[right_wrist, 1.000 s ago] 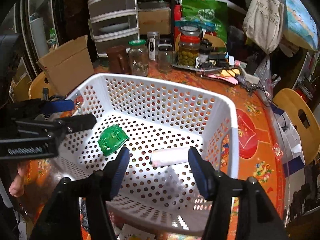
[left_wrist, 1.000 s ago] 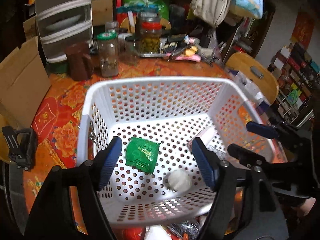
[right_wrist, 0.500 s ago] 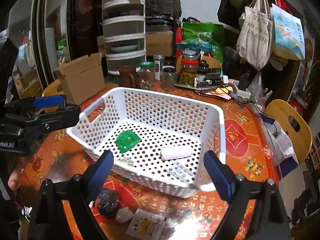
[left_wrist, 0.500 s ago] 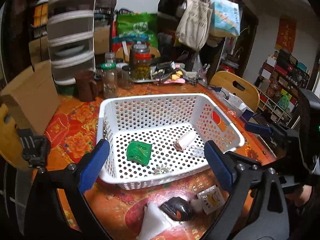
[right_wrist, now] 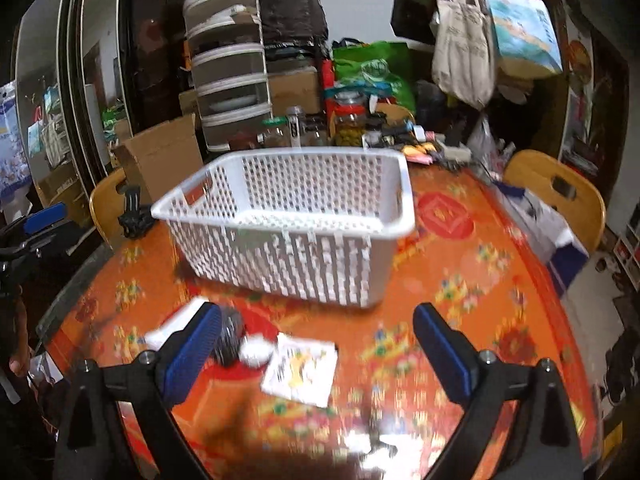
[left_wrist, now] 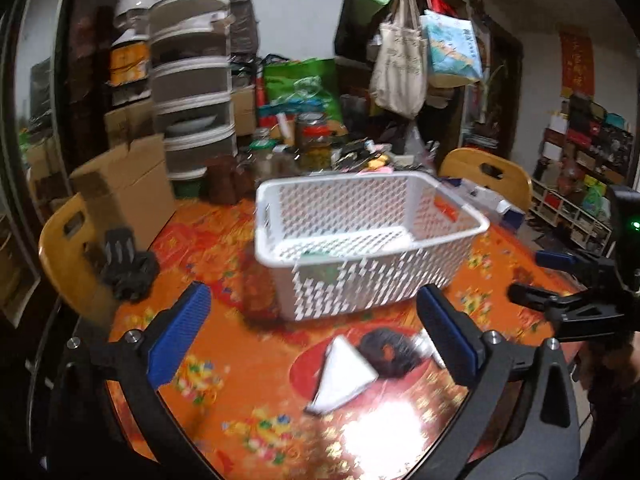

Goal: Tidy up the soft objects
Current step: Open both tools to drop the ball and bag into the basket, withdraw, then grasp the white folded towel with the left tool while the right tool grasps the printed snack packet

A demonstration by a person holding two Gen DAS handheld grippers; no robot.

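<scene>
Plainly, the loose soft things lay on the bench in front of the white basket [left_wrist: 372, 240]: a dark bundle [left_wrist: 386, 354], a white folded piece [left_wrist: 342, 376] touching it, a small pale ball [right_wrist: 256, 352] and a flat white packet [right_wrist: 300, 368] with a yellow print just beside them. Something green showed dimly through the basket's holed wall, though blur hid what else was inside.

Both tools hung above the bench, short of the pile. The left gripper [left_wrist: 316, 336] had its jaws spread wide and held nothing; the dark bundle and white piece lay between its blue pads in its own view. The right gripper [right_wrist: 316, 348] was likewise wide open and empty, with the packet and ball between its pads.

To my eye this was the gap between placements, with the next pick being chosen. The next move would call for lowering one gripper over a single item, probably the dark bundle or the packet, closing gently, then lifting it over the near rim. Thin, flat things would be hard to pinch off the slick orange cloth [right_wrist: 460, 312].

No lettering could be read; the packet's print and the red hanging [left_wrist: 576, 64] on the far wall were too blurred.
</scene>
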